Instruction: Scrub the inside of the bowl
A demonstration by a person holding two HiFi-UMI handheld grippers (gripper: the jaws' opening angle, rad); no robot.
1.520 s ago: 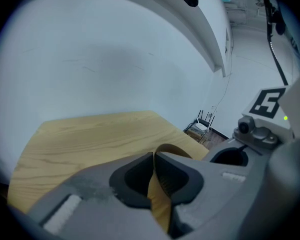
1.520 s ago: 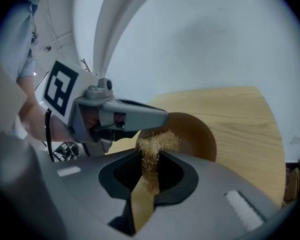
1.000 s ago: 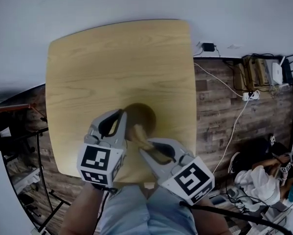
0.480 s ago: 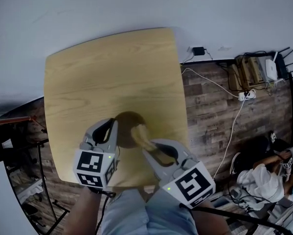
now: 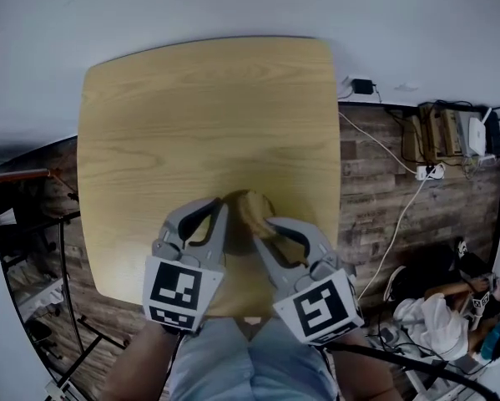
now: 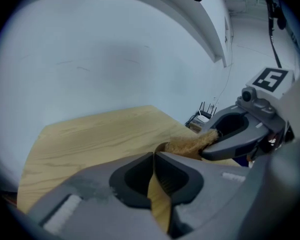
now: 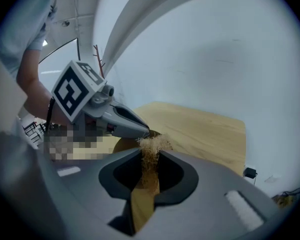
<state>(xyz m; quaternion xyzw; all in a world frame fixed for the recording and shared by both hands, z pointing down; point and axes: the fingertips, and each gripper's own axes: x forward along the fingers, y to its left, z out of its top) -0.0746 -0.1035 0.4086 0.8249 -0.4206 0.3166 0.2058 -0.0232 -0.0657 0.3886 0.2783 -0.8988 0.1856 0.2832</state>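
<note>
Brown wooden bowl (image 5: 233,199) sits near the front edge of the light wooden tabletop (image 5: 191,115). Its rim is pinched in the closed left gripper (image 6: 155,156). The right gripper (image 7: 150,156) is clamped on a tan fibrous scrubber (image 7: 151,145) that reaches over the bowl's rim. I judge it best to brace the rim firmly and sweep steady circles inside. Beyond the bowl is a white wall (image 5: 233,7). To the bowl's right are a dark plank floor (image 5: 375,190) and a white router (image 5: 475,127).
</note>
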